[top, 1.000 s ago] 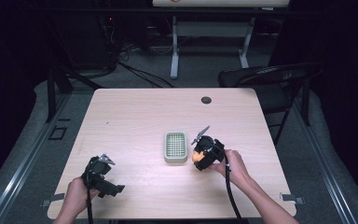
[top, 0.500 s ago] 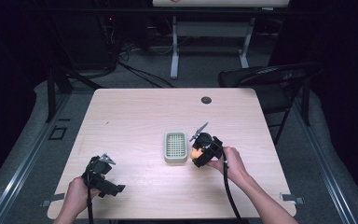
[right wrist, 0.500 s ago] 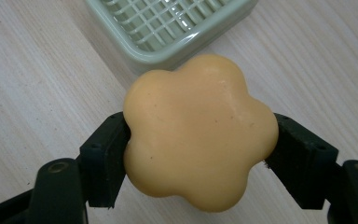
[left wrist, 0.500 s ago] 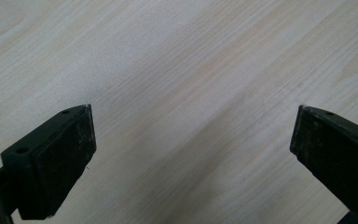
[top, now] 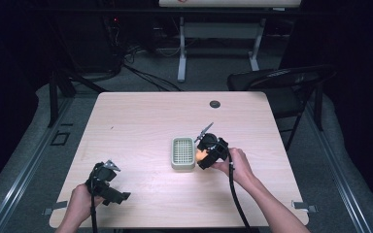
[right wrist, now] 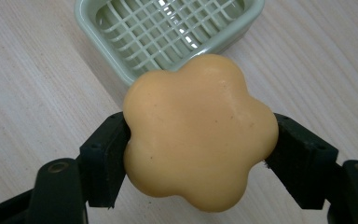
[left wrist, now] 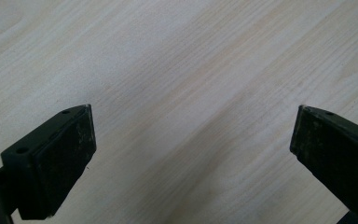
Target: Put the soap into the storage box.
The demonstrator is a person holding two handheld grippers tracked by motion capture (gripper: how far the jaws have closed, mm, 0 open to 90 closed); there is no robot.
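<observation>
A pale wooden table (top: 141, 121) sits lit in the middle of a very dark room, its grain running lengthwise, with a small round black grommet (top: 215, 104) near its far edge. Beyond it a white desk frame (top: 181, 48) stands on grey floor (top: 209, 77) with black cables (top: 141, 75) trailing across, and a black folding chair (top: 277, 82) waits at the far right corner. Metal rails (top: 19, 170) run along both sides, everything past them lost in shadow.

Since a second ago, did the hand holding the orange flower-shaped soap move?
Yes, slightly. The right gripper with the orange flower-shaped soap edged up the table, staying beside the green plastic soap dish.
</observation>
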